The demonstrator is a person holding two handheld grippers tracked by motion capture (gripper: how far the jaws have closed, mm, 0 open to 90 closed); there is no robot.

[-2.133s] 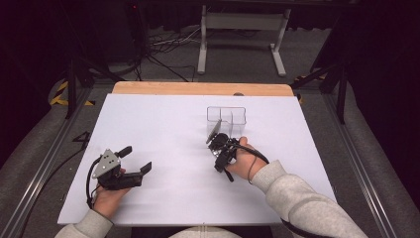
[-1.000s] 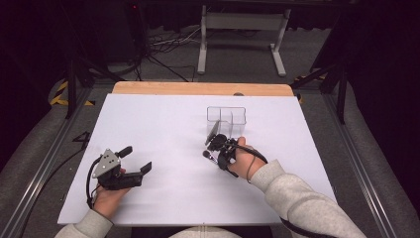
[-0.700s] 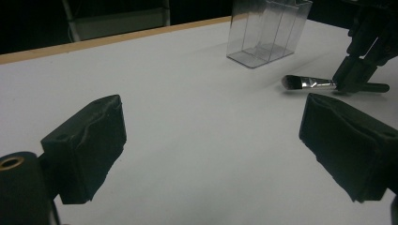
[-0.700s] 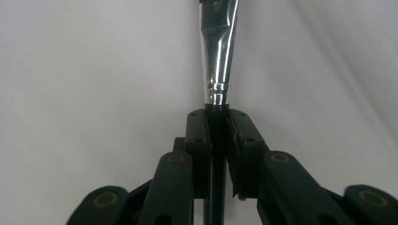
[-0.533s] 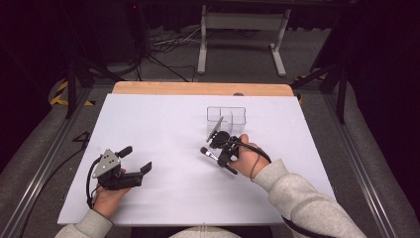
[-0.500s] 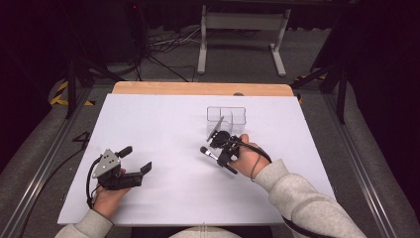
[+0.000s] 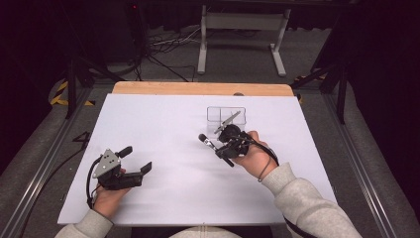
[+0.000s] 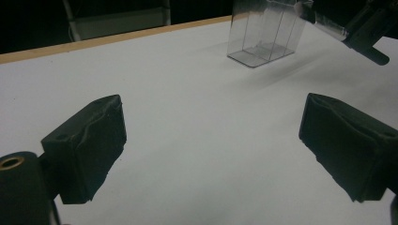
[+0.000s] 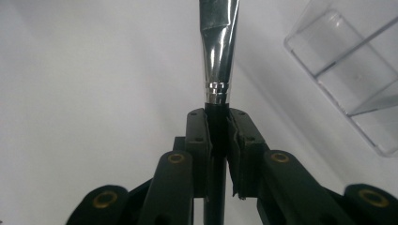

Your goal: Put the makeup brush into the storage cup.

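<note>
Right gripper [image 7: 224, 145] clamps a brush [image 9: 218, 56] by its black handle, just behind the silver ferrule; jaws pinched tight on it in the right gripper view. The brush's long axis runs straight out along the jaws, ferrule and head ahead of the pads, handle tail passing back between the finger links. From above, the head end slants up and away toward the clear box [image 7: 226, 115], which sits just beyond the gripper on the table [image 7: 163, 124]; the brush tip looks to be at or over the box's near rim, though contact cannot be told. In the right gripper view the box [image 9: 347, 70] lies ahead and to the right of the brush line, its divider and open compartments visible. Judged next move: tip the head over the rim and lower it in, so the axis must swing toward the box. Left gripper [image 7: 132, 160] rests well off to the side, jaws spread, nothing between them; the right hand is plainly nearer.
</note>
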